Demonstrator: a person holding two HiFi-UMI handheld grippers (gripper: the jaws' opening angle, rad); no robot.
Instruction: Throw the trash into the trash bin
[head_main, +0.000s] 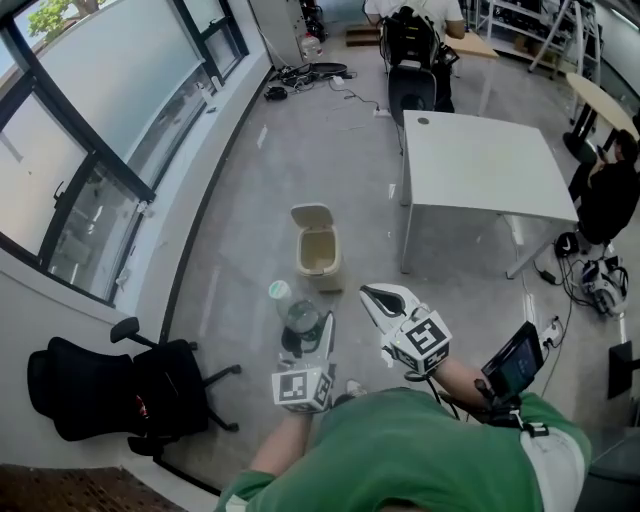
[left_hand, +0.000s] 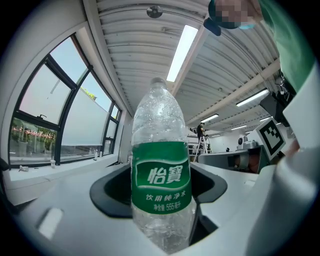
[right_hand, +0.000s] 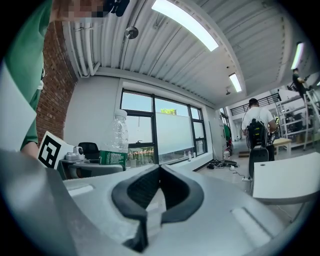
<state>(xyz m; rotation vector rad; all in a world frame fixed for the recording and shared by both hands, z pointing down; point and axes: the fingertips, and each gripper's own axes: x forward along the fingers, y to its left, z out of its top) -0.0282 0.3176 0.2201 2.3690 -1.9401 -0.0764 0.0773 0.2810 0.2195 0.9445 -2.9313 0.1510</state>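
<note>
My left gripper (head_main: 300, 345) is shut on an empty clear plastic bottle (head_main: 292, 310) with a green label, held upright with its cap end up. That bottle (left_hand: 160, 175) fills the middle of the left gripper view, clamped between the jaws. From the right gripper view the same bottle (right_hand: 117, 140) shows to the left. My right gripper (head_main: 380, 298) is shut with nothing in it and hovers just right of the bottle. A beige trash bin (head_main: 318, 250) with its lid flipped up stands on the floor a short way ahead of both grippers.
A white table (head_main: 485, 165) stands ahead to the right, with a person seated beyond it and another at its right end. A black office chair (head_main: 120, 390) sits at my left by the window wall (head_main: 90, 150). Cables lie on the floor at far back.
</note>
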